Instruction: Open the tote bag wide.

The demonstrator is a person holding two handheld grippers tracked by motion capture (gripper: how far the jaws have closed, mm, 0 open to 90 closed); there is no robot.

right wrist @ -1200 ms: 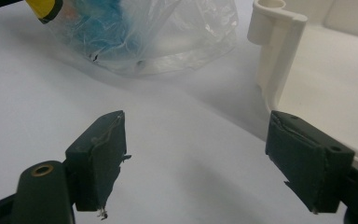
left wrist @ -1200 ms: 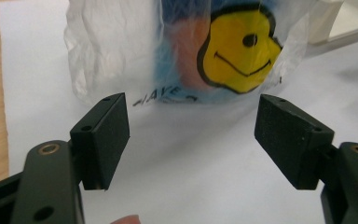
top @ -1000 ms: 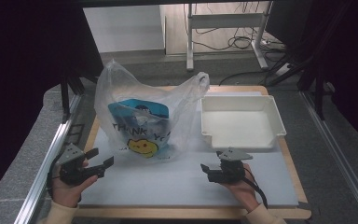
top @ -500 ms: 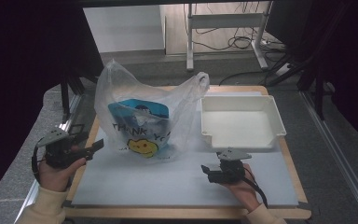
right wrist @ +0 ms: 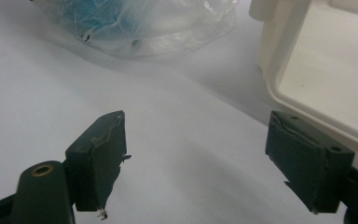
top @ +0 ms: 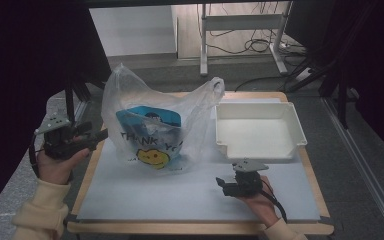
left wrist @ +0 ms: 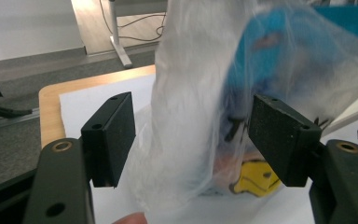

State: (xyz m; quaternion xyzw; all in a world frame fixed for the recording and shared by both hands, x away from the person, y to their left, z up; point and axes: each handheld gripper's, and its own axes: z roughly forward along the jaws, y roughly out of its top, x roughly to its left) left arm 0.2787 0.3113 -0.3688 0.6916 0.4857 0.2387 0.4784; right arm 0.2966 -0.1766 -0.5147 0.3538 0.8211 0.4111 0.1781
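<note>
One clear plastic bag (top: pixel 155 125), printed with a smiley face and holding something blue, is standing upright on the white mat (top: pixel 180 195) at the table's left-middle, just left of the white tray (top: pixel 260 131). The left gripper (top: pixel 100 136) is hovering at the bag's left flank, its jaws spread but having just been narrowing, with the film lying between them in the left gripper view and no pad pressing it. The right gripper (top: pixel 223 184) is resting on the mat near the tray's front edge, jaws spread wide and gripping nothing.
</note>
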